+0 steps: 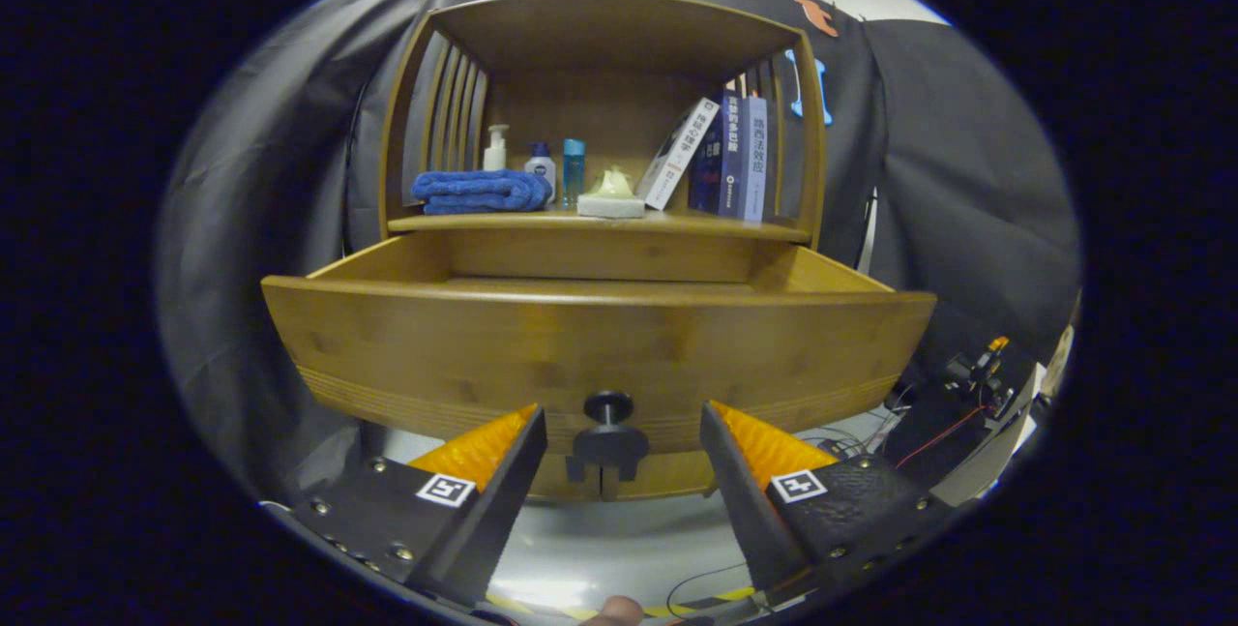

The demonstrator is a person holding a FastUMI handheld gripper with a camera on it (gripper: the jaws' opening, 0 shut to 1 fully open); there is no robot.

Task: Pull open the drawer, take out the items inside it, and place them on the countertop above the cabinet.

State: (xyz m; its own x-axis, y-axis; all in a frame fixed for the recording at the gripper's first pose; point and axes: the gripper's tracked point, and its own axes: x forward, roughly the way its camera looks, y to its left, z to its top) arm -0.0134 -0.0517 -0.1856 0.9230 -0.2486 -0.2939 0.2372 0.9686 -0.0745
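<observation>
A: The gripper (624,437) stands wide, its fingers either side of the knob (608,405), touching nothing.

B: The drawer (598,347) behind the knob is pulled out (contents hidden below its front). The gripper should rise over that front; the countertop (677,223) with towel (479,191) and books (727,160) lies beyond.

You're in a staged recording booth, not a real home: black cloth (967,181) hangs behind a wooden cabinet (600,123) stocked with a towel (479,191), bottles (573,171) and books (740,157), while loose cables (928,432) trail beside it.
</observation>
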